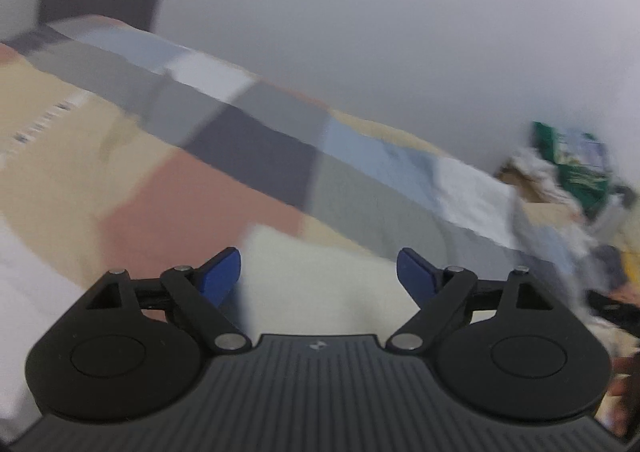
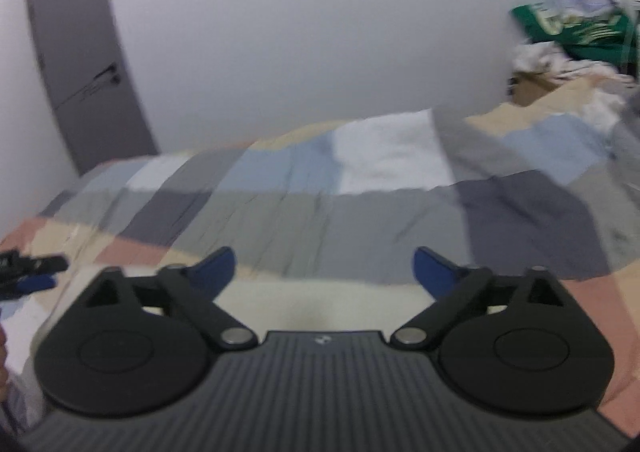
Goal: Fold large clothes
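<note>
A large patchwork cloth [image 1: 256, 147] in grey, blue and white blocks lies spread on a bed, blurred in both views. In the right wrist view the patchwork cloth [image 2: 320, 203] stretches across the middle. A cream fabric [image 1: 320, 284] lies just under and ahead of my left gripper [image 1: 319, 264], which stands open with nothing between its blue fingers [image 1: 220, 276]. My right gripper [image 2: 324, 264] is open too, wide and empty, above the same cream fabric [image 2: 320, 304]. The left gripper's blue-tipped end [image 2: 28, 276] shows at the left edge of the right wrist view.
A peach and pink bed cover [image 1: 168, 211] lies under the cloths. A grey door [image 2: 80, 63] stands at the back left in the white wall. A heap of clothes with a green bag [image 2: 580, 27] sits on a cardboard box [image 2: 532, 87] at the right.
</note>
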`<state>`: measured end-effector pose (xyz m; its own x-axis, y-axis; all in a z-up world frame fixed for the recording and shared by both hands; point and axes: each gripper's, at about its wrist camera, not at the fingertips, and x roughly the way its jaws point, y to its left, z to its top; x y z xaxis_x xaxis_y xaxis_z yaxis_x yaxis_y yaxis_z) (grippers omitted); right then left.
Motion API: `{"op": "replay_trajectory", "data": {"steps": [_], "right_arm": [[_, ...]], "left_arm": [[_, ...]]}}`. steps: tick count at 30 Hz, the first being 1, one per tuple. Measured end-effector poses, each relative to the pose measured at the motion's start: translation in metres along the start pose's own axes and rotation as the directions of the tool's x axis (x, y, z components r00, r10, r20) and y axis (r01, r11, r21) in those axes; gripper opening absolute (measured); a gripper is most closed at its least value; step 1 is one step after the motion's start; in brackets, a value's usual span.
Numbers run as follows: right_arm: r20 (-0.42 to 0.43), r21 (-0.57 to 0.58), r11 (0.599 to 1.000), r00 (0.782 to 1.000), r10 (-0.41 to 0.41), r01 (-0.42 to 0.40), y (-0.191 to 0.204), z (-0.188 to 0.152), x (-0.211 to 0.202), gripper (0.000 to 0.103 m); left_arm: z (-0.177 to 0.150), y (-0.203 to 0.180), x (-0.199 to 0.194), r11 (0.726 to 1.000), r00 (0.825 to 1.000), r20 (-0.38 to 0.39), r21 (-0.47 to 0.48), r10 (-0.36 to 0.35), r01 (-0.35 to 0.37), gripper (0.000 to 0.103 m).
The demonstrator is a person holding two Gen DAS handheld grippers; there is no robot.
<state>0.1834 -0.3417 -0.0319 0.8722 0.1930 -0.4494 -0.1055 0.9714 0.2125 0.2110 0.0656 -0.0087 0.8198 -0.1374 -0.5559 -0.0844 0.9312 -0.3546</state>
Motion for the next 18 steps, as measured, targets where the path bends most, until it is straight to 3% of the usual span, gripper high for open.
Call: {"op": "replay_trajectory", "data": {"steps": [7,9,12,18], "right_arm": [[-0.093,0.078,0.987,0.987,-0.130,0.138,-0.043,0.003,0.022,0.103],[-0.142,0.095,0.976,0.973,-0.182,0.196,-0.057,-0.001,0.032,0.102],[-0.164,0.111,0.975,0.971,-0.171,0.191,-0.067,-0.006,0.037,0.102],[-0.170,0.126,0.954,0.953,-0.250,0.273,-0.076,-0.004,0.039,0.102]], "left_arm": [[0.000,0.025,0.012,0.996,0.995,-0.051,-0.028,0.087,-0.089,0.088],[-0.003,0.028,0.017,0.996,0.994,-0.073,-0.034,0.078,-0.081,0.088],[-0.009,0.029,0.027,0.997,0.992,-0.106,-0.043,0.067,-0.072,0.088],[-0.020,0.032,0.037,0.996,0.992,-0.125,-0.080,0.022,-0.032,0.084]]}}
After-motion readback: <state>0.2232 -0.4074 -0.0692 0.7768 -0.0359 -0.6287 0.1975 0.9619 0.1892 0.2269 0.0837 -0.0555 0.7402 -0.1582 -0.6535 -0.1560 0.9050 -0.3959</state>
